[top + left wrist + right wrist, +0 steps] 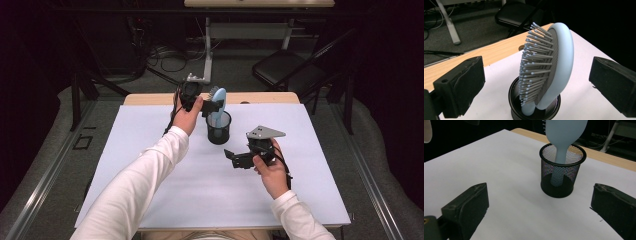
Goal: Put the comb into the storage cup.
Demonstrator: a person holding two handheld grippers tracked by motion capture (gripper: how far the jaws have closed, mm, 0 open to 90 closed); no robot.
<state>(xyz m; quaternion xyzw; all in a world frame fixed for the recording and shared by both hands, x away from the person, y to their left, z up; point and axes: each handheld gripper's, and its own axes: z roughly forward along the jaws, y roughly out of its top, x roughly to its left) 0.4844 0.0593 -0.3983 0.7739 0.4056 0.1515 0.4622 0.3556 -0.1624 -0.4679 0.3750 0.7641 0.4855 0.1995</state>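
A light blue hairbrush point(219, 100) stands handle-down in a black mesh cup point(219, 129) at the middle of the white table top point(150, 160). My left gripper point(214, 106) is open at the brush's head. In the left gripper view its jaws sit wide on either side of the brush point(554, 67), bristles facing left, without touching it, and the cup point(534, 110) is below. My right gripper point(233, 158) is open, low over the table to the right of the cup. Its view faces the cup point(562, 182), with the brush handle point(560, 162) inside.
A wooden table edge point(150, 98) runs along the far side of the white top. Beyond it are a black chair point(285, 67), a white desk leg point(207, 50) and cables on the floor. Bare white surface lies on both sides of the cup.
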